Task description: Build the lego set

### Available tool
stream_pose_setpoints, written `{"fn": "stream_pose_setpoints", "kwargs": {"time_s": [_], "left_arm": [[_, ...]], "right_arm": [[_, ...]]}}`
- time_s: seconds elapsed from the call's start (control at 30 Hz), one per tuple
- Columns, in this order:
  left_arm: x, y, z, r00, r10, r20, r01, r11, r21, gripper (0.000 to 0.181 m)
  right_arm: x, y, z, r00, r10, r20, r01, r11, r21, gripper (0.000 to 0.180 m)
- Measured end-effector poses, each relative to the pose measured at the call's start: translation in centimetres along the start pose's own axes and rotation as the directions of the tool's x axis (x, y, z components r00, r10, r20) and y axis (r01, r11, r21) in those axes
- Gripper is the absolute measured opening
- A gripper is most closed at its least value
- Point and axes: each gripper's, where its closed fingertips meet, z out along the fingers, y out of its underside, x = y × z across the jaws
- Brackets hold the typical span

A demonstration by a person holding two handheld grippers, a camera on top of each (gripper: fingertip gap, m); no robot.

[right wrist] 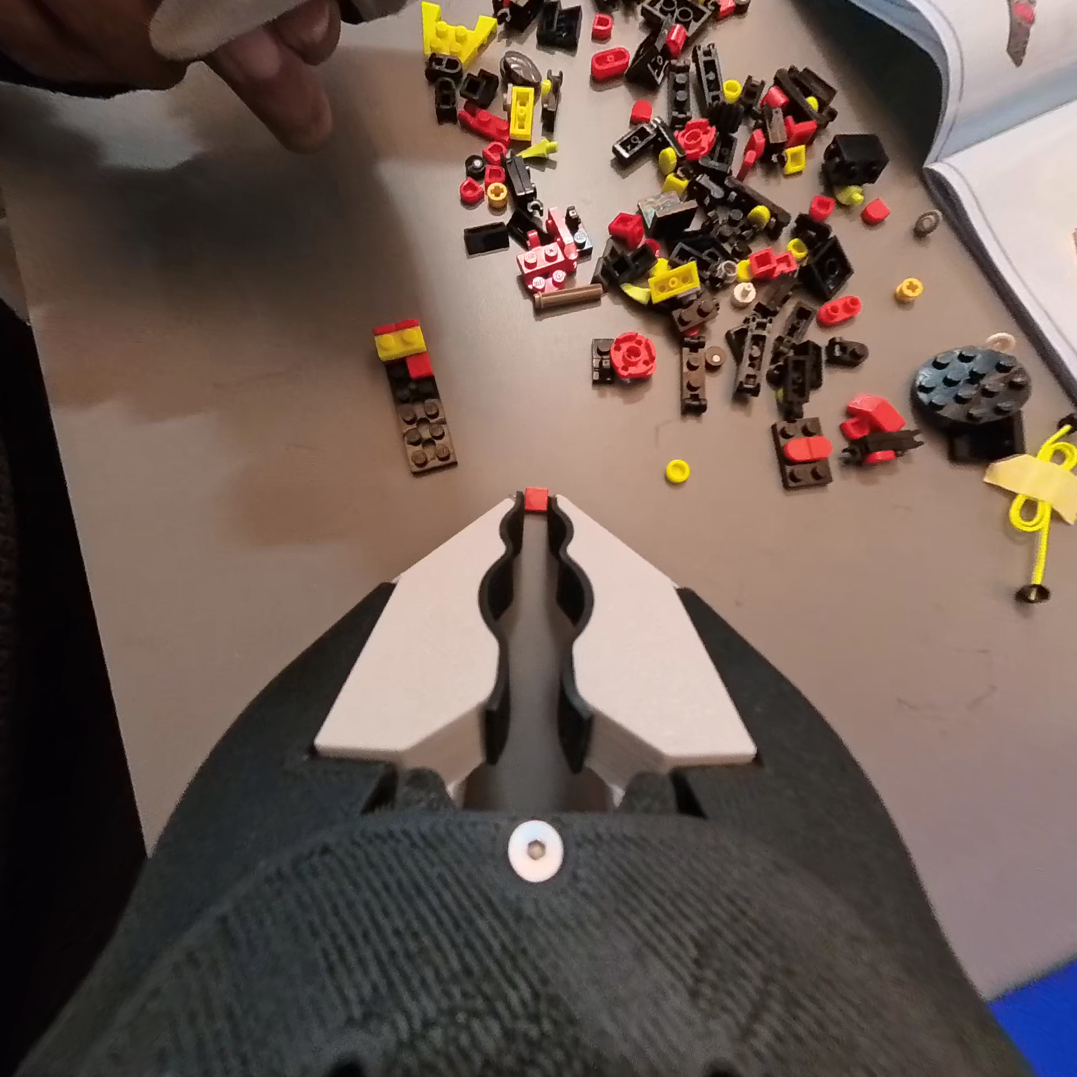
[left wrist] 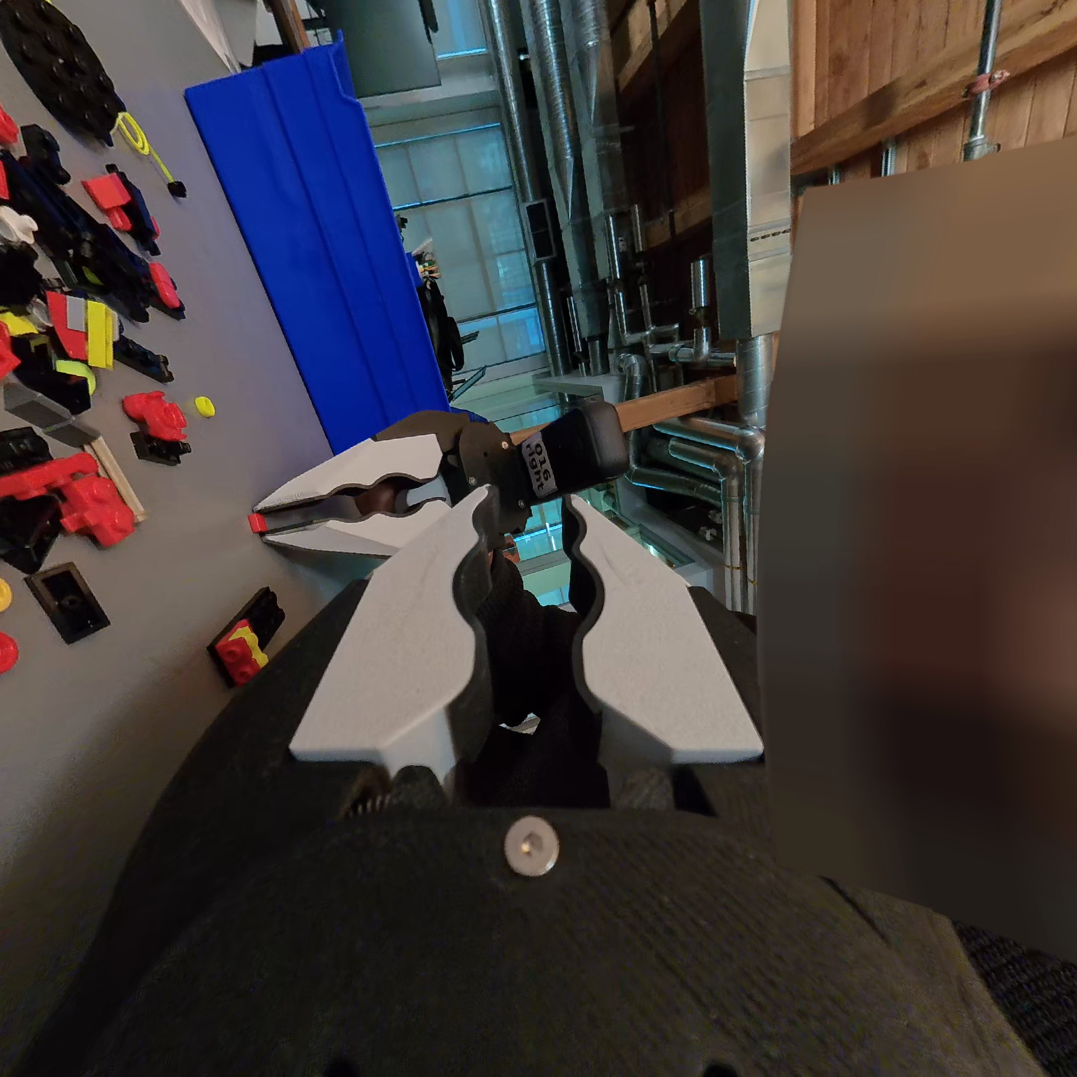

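My right gripper [right wrist: 535, 508] is shut on a small red brick [right wrist: 535, 500] at its fingertips, low over the grey table. It also shows in the left wrist view [left wrist: 263, 523], where the red brick [left wrist: 255, 523] sticks out of its tips. A small build, a black plate with red and yellow bricks at one end [right wrist: 415, 390], lies ahead and to the left of it, apart from it. The build also shows in the left wrist view [left wrist: 245, 644]. My left gripper [left wrist: 529, 506] is open and empty, raised off the table and pointing out into the room.
A heap of loose red, black and yellow pieces [right wrist: 699, 192] covers the far right of the table. A round black plate [right wrist: 970, 382], a yellow string [right wrist: 1043, 501], an open booklet [right wrist: 991, 116] and a blue bin [left wrist: 314, 233] are nearby. A person's hand [right wrist: 280, 76] is at the far left. My hands' fingertips stand some 12 cm from each other. From the right gripper's tips to the round black plate [right wrist: 970, 382] is close to 15 cm. My left wrist view [left wrist: 74, 74] looks at it from another angle.
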Motion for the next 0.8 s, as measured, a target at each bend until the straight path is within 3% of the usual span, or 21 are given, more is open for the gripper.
{"fn": "stream_pose_setpoints", "kwargs": {"time_s": [0.2,0.37,0.57,0.67,0.8], "left_arm": [[-0.2,0.1,0.0,1.0,0.014,0.023,-0.014,1.0,-0.007,0.018],[-2.4,1.1,-0.2,0.972,0.131,0.194,-0.113,0.988,-0.102,0.017],[-6.3,2.3,-2.0,0.792,0.402,0.459,-0.271,0.906,-0.326,0.014],[-7.7,3.0,-2.9,0.684,0.514,0.517,-0.309,0.847,-0.433,0.015],[-8.6,3.7,-3.5,0.614,0.583,0.533,-0.32,0.8,-0.507,0.014]], "right_arm": [[-0.9,-1.6,-0.4,0.999,-0.039,0.018,0.038,0.997,0.074,0.006],[-2.6,-2.7,-0.2,0.994,-0.09,0.06,0.083,0.99,0.116,0.006],[-4.4,-3.5,0.6,0.983,-0.159,0.091,0.148,0.982,0.117,0.005],[-4.7,-3.8,1.0,0.978,-0.188,0.094,0.177,0.977,0.116,0.005],[-4.8,-4.0,1.5,0.973,-0.206,0.103,0.195,0.975,0.106,0.005]]}}
